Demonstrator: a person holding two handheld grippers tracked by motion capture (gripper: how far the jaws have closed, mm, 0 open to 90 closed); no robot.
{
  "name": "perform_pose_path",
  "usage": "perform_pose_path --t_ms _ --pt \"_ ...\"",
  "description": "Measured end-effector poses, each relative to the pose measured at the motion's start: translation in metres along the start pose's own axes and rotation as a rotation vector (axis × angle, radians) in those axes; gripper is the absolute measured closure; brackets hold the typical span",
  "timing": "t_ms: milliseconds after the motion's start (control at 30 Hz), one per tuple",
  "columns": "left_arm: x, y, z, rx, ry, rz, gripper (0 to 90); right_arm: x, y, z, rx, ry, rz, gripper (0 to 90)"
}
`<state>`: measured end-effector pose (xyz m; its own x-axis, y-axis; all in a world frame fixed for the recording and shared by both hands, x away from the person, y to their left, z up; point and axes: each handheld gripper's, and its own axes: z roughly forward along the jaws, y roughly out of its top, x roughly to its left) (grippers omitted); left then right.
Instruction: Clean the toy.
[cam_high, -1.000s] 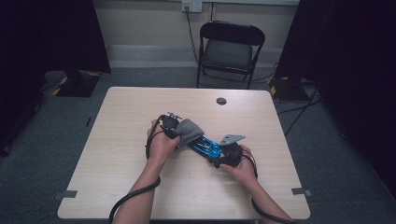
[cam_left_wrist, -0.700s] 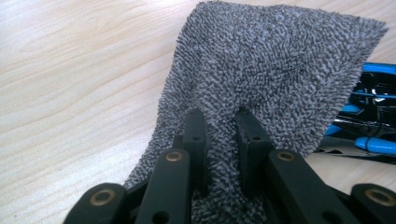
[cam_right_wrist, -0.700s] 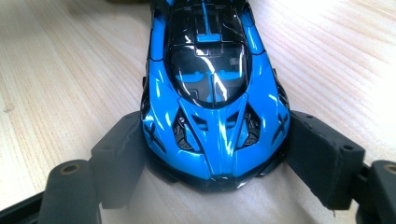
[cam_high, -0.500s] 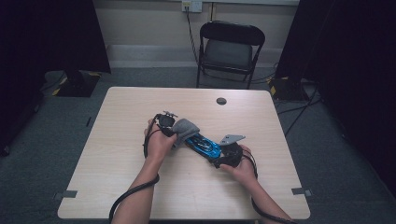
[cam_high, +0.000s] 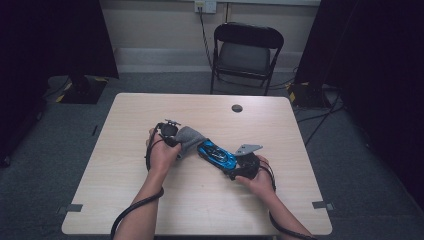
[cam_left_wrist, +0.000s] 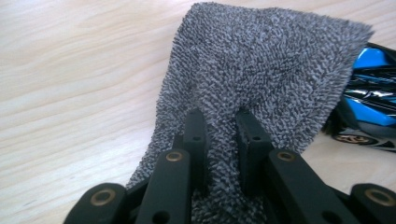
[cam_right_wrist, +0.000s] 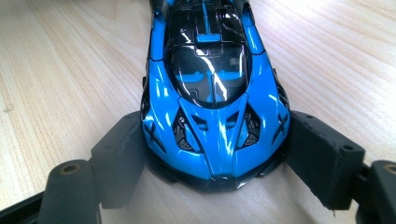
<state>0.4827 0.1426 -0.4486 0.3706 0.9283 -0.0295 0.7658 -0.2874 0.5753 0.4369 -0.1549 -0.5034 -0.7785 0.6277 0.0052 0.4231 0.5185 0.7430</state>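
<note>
A blue and black toy car (cam_high: 216, 154) lies on the wooden table (cam_high: 125, 200), near its middle. My right gripper (cam_high: 233, 170) clamps the car's nose from both sides; in the right gripper view the pads (cam_right_wrist: 123, 149) press on the flanks of the car (cam_right_wrist: 210, 79), with the right gripper (cam_right_wrist: 217, 156) shut on it. My left gripper (cam_high: 181, 144) is shut on a grey fluffy cloth (cam_high: 190, 137) that lies against the car's other end. In the left gripper view the jaws of the left gripper (cam_left_wrist: 219, 123) pinch a fold of the cloth (cam_left_wrist: 261, 60), with the car (cam_left_wrist: 369, 98) at the right edge.
A small dark round disc (cam_high: 237, 108) sits in the tabletop toward the far edge. A black folding chair (cam_high: 247, 50) stands behind the table. Cables trail from both grippers off the near edge.
My left gripper has slid a little to the left with the cloth, along the car's far end. The right gripper and the car have stayed in place.
</note>
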Motion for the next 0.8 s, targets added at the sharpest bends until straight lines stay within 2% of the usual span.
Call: perform_pose_path --t_ms 67,200,267,433,533,600,733,767,800 --pt "0.002 -0.001 -0.003 0.001 -0.013 -0.011 77.1 0.0 0.0 0.0 0.0 0.0 0.0 23.3" --pt "0.002 -0.001 -0.012 -0.037 -0.031 -0.006 77.2 0.0 0.0 0.0 0.0 0.0 0.0 23.3" --pt "0.0 0.0 -0.017 -0.058 -0.068 -0.01 77.2 0.0 0.0 0.0 0.0 0.0 0.0 23.3" --pt "-0.007 0.0 -0.027 -0.079 -0.119 0.008 77.3 0.0 0.0 0.0 0.0 0.0 0.0 23.4" --pt "-0.016 0.001 -0.031 -0.089 -0.128 0.048 77.4 0.0 0.0 0.0 0.0 0.0 0.0 23.3" --pt "-0.022 0.001 -0.034 -0.106 -0.155 0.049 77.4 0.0 0.0 0.0 0.0 0.0 0.0 23.3" --pt "-0.034 0.002 -0.039 -0.125 -0.172 0.061 77.4 0.0 0.0 0.0 0.0 0.0 0.0 23.3" --pt "-0.036 0.002 -0.04 -0.118 -0.171 0.08 77.4 0.0 0.0 0.0 0.0 0.0 -0.001 23.4" --pt "-0.04 0.002 -0.04 -0.121 -0.178 0.079 77.4 0.0 0.0 0.0 0.0 -0.001 -0.001 23.4"
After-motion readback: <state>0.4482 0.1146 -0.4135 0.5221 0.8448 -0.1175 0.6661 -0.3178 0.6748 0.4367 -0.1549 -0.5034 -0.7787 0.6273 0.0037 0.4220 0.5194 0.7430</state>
